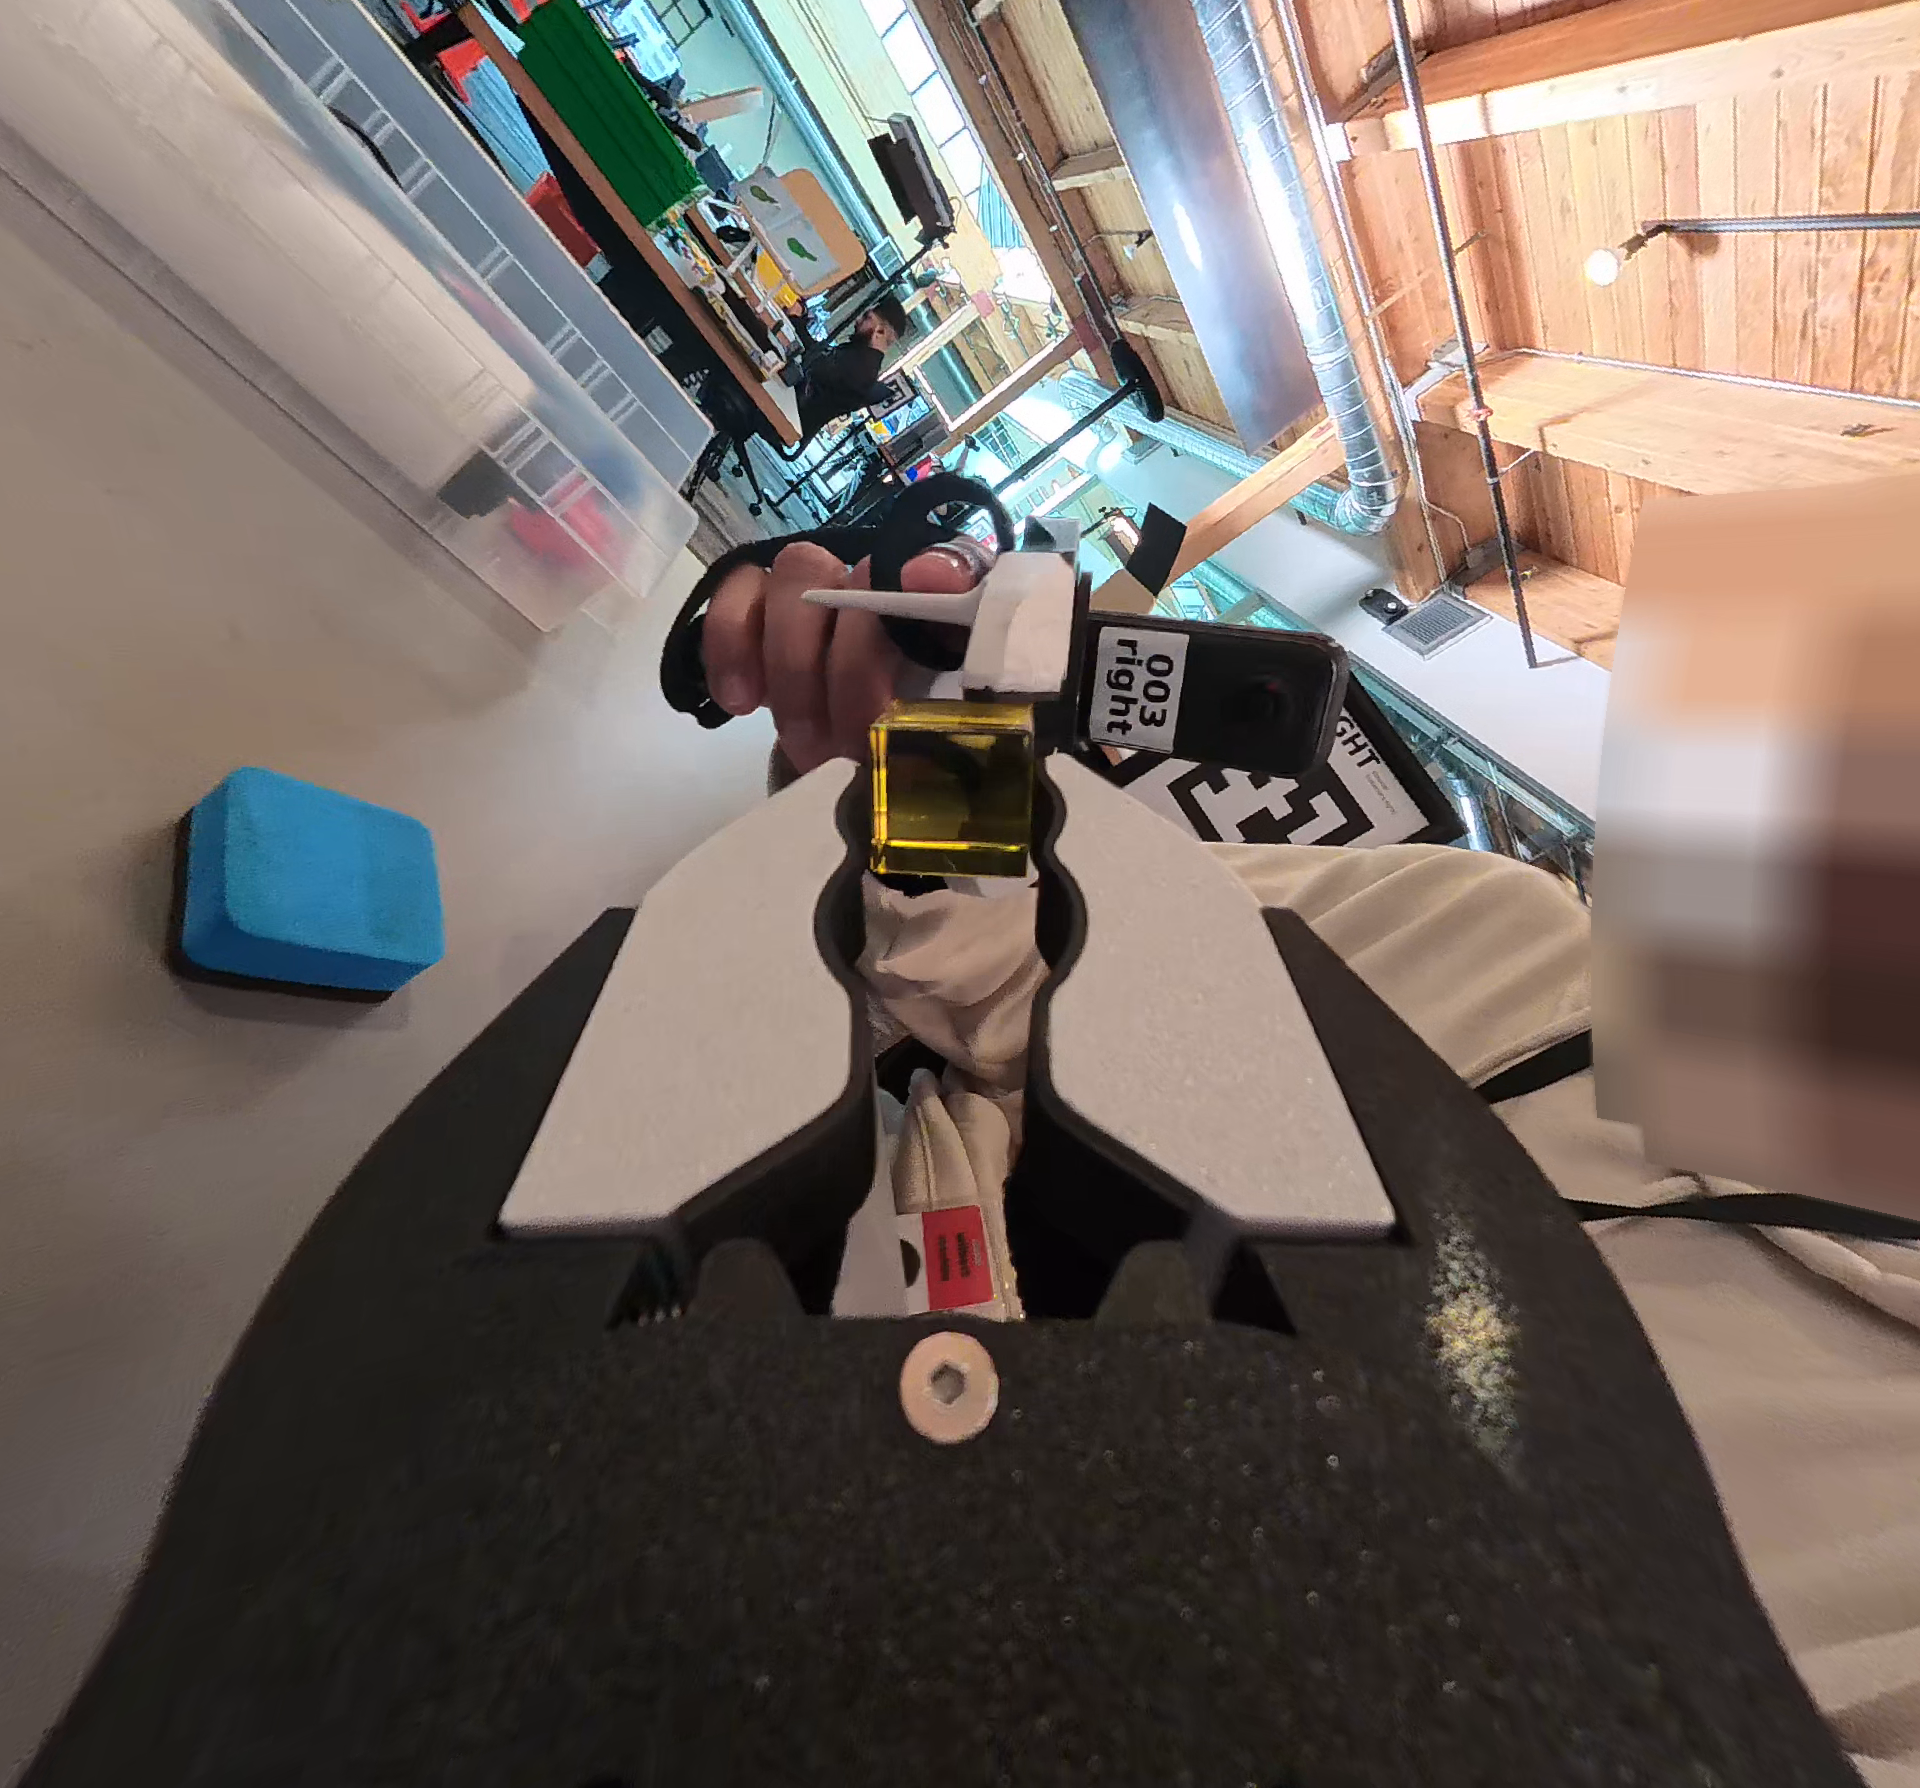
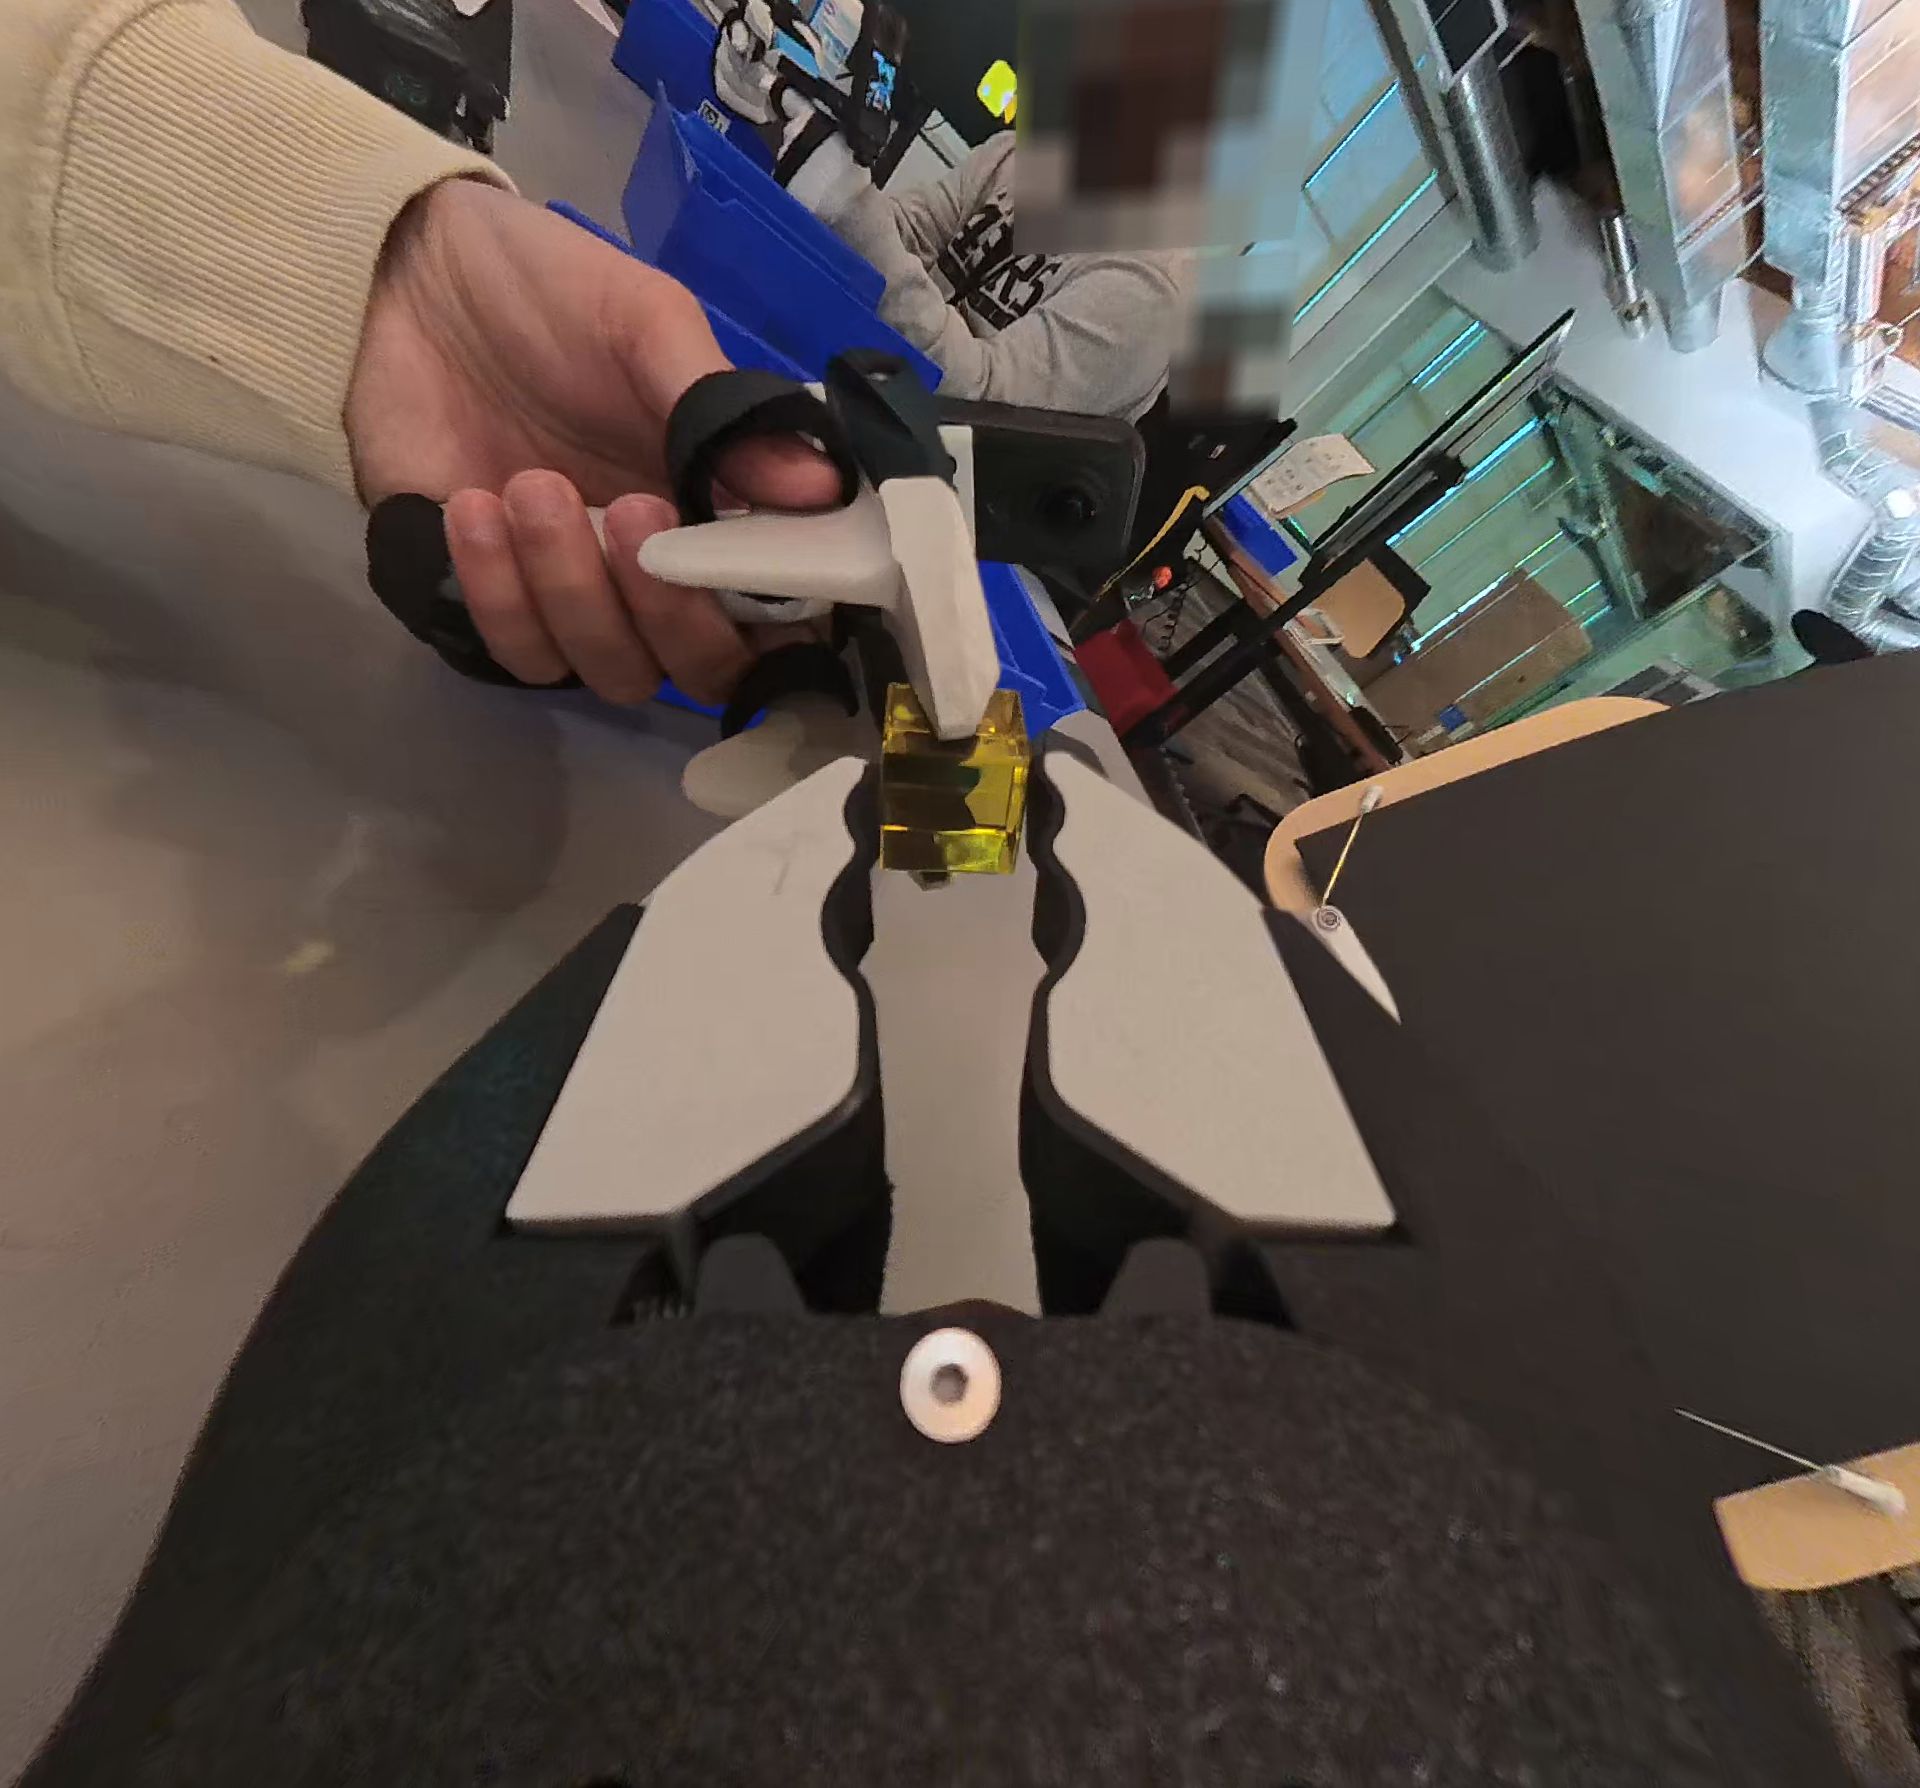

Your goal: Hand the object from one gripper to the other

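Observation:
A clear yellow cube point(image 1: 951, 793) is held in the air between both grippers. In the left wrist view my left gripper point(image 1: 948, 798) has its two white fingers against the cube's left and right sides. The right gripper's fingers point(image 1: 1023, 637) come from the far side and press on the cube's top and bottom. In the right wrist view the cube point(image 2: 954, 803) sits between my right gripper's point(image 2: 951, 803) fingertips. The left gripper's fingers point(image 2: 940, 616), in a hand with a cream sleeve, clamp it crosswise.
A blue sponge block point(image 1: 312, 881) lies on the white table at left, with clear plastic bins point(image 1: 436, 304) behind it. Blue bins point(image 2: 748, 252) and a black board point(image 2: 1621, 1011) show in the right wrist view. A seated person in grey point(image 2: 1029, 304) is beyond. Only a small space, under 4 cm, lies between the two pairs of fingers. Left tips and right tips are each some 15 cm from the blue sponge block point(image 1: 312, 881).

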{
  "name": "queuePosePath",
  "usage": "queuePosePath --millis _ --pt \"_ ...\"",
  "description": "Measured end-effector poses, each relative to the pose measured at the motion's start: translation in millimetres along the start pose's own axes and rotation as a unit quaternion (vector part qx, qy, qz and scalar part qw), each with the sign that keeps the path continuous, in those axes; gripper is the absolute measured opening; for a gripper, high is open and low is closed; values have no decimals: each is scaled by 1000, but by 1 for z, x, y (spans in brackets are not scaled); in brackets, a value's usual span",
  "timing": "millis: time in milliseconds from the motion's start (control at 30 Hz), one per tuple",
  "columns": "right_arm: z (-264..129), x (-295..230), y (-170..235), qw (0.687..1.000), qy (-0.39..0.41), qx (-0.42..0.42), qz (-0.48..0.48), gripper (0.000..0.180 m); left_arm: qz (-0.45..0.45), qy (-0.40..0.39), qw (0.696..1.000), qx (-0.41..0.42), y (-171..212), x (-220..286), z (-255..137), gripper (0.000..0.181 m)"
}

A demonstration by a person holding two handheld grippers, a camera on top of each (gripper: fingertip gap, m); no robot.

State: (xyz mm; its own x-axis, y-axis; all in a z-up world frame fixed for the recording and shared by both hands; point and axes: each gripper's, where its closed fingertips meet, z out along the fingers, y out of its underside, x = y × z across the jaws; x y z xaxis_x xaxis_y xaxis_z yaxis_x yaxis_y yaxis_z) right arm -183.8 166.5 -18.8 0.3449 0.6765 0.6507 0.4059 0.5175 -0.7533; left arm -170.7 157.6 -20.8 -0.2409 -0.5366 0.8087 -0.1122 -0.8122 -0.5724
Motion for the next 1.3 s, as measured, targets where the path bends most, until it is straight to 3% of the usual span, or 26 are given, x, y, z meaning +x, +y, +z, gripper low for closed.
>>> queuePosePath --millis 33,200,400,533,633,733,967,1100,1300 --pt "0 0 2 1000 1 -3 -5 26 1 -5 1000 -1 0 -2 0 28" --pt "3 -4 8 1000 -2 -19 -20 26 26 -59 998 -20 1 -12 -7 43" --pt "4 4 25 998 13 -61 -28 26 77 -217 973 -33 -12 -30 -37 53" --pt "1 23 57 982 56 -174 -45 26 152 -341 926 -49 -23 -36 -55 52" --pt "-11 41 76 944 101 -300 -91 27 208 -394 892 -74 -24 -37 -52 50" --pt "-13 42 63 922 117 -343 -134 27 249 -393 881 -88 -22 -35 -37 49" --pt "6 12 32 920 97 -321 -201 26 252 -305 915 -79 -12 -24 -9 47" --pt "11 5 33 912 94 -333 -219 27 262 -317 906 -100 -6 -31 -10 30" --pt "13 1 27 935 91 -279 -200 27 250 -300 914 -106 -5 -27 -14 26"
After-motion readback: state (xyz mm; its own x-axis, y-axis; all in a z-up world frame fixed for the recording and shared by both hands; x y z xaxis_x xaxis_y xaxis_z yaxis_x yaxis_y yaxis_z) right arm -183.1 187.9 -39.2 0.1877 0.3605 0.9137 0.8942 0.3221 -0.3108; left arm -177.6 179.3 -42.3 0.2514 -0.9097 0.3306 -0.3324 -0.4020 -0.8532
